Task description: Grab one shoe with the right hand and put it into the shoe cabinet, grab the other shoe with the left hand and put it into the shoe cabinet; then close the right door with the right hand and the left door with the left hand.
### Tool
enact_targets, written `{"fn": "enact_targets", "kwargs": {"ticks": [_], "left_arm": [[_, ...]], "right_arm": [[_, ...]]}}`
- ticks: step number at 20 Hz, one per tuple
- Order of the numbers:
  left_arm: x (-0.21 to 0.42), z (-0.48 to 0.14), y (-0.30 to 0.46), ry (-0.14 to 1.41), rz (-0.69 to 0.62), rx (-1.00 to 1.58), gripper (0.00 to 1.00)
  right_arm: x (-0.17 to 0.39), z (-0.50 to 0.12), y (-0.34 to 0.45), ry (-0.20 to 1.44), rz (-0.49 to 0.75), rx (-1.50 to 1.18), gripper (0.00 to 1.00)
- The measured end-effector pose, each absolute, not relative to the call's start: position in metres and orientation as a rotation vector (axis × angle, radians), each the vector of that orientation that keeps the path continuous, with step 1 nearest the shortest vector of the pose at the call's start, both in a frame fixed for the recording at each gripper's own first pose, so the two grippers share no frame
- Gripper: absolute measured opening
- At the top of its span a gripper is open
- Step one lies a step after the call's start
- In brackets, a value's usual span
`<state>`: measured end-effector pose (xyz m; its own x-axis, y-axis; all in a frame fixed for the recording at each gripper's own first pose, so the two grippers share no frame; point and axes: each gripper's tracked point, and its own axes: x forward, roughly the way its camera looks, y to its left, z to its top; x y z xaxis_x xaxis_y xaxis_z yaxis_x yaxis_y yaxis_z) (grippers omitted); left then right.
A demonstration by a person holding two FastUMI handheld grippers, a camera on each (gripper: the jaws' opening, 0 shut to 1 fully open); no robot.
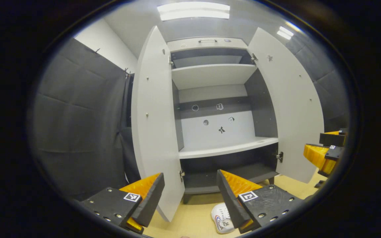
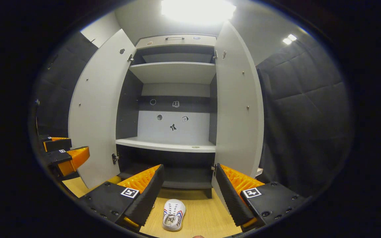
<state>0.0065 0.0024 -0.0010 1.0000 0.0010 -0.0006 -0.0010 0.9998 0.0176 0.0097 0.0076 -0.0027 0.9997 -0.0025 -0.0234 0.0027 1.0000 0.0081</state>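
The white shoe cabinet (image 1: 225, 150) (image 2: 167, 145) stands ahead with its left door (image 1: 154, 125) (image 2: 94, 115) and right door (image 1: 288, 105) (image 2: 238, 105) swung wide. Its shelves hold no shoes. A white shoe (image 1: 222, 218) lies on the wooden floor just below my left gripper (image 1: 190, 198), which is open and holds nothing. In the right gripper view a white shoe (image 2: 174, 214) lies on the floor between the fingers of my right gripper (image 2: 189, 195), which is open above it. The other gripper shows at the right edge (image 1: 326, 150) of the left gripper view and at the left edge (image 2: 61, 155) of the right gripper view.
Dark padded walls (image 1: 78, 125) (image 2: 306, 125) close in on both sides of the cabinet. The light wooden floor (image 2: 207, 215) runs in front of it. Bright ceiling lamps (image 1: 193, 11) hang overhead.
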Motion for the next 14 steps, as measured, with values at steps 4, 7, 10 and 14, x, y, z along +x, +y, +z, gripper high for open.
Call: {"fn": "enact_targets", "kwargs": {"ticks": [4, 7, 10, 14], "left_arm": [[0.007, 0.001, 0.001, -0.006, -0.003, 0.024, 0.90], [0.008, 0.003, 0.000, -0.009, -0.003, 0.017, 0.89], [0.009, 0.004, -0.002, -0.013, -0.004, 0.015, 0.89], [0.012, 0.004, -0.001, -0.012, -0.003, 0.022, 0.89]], "right_arm": [[0.017, -0.009, 0.010, 0.040, 0.005, 0.002, 0.97], [0.028, -0.019, 0.017, 0.067, 0.027, 0.004, 0.98], [0.044, -0.031, 0.028, 0.088, 0.060, 0.013, 0.98], [0.066, -0.055, 0.042, 0.149, 0.095, 0.029, 0.98]]}}
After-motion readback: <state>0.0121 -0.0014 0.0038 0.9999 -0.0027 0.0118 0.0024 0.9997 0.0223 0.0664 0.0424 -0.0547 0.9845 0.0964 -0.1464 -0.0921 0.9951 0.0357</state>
